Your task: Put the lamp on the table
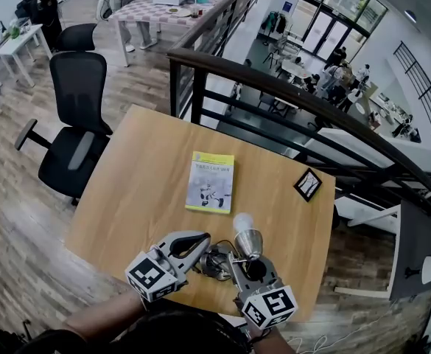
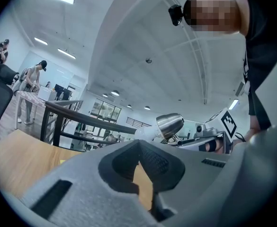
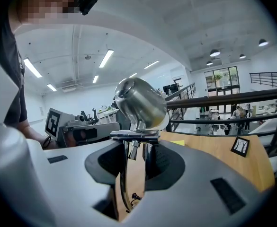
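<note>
Lamp [image 1: 246, 240] held in right claw [image 1: 237, 260] over near edge of wooden tabletop [image 1: 138, 190].

Right gripper view: right claw [image 3: 136, 157] closed on the lamp's [image 3: 140, 103] chrome stem, pads pressing both sides, metal shade tilted above the jaws. Head view: shade and white bulb point toward the book [image 1: 210, 181] at mid-tabletop; the lamp's base and cord sit low between the two claws, and I cannot tell if the base touches the wood. Left claw [image 1: 200, 242] just beside the base, level; in its own view the left claw's [image 2: 139, 148] tips meet, nothing between them. Small black-framed picture [image 1: 308, 184] lies well apart at the far right, near the railing [image 1: 274, 87].
</note>
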Tool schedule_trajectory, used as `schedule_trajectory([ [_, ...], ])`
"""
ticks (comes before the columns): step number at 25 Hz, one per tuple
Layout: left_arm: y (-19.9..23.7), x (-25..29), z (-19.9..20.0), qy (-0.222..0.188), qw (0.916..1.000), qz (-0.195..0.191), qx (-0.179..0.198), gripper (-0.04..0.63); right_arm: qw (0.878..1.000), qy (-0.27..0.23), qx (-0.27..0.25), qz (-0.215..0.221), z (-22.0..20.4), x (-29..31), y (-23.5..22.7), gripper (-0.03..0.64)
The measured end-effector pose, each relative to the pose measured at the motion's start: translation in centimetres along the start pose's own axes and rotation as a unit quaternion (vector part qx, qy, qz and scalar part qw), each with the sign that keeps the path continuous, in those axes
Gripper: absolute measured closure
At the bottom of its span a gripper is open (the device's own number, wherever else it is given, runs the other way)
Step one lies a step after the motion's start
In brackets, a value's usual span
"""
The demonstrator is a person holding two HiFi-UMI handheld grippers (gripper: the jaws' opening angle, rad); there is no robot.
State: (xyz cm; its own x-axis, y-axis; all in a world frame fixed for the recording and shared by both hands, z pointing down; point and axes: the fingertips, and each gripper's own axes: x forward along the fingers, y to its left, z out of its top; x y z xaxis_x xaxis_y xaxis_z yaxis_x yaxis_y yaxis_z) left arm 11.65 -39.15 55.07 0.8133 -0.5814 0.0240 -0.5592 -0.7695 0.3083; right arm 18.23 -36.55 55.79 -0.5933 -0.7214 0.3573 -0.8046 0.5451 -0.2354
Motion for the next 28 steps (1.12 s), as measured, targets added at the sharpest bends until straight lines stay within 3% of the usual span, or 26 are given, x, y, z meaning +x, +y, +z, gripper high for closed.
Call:
schedule_trajectory([
  [8, 1.0, 0.3, 0.0, 0.005, 0.9997, 0.020, -0.013, 0.588, 1.000, -0.002, -0.005, 0.001, 0.0, 1.4, -0.4, 0.512],
  [28, 1.2, 1.6, -0.9, 0.010, 0.9998, -0.007, -0.013, 0.588, 1.000, -0.001, -0.008, 0.010, 0.3, 4.3, -1.0, 0.511],
])
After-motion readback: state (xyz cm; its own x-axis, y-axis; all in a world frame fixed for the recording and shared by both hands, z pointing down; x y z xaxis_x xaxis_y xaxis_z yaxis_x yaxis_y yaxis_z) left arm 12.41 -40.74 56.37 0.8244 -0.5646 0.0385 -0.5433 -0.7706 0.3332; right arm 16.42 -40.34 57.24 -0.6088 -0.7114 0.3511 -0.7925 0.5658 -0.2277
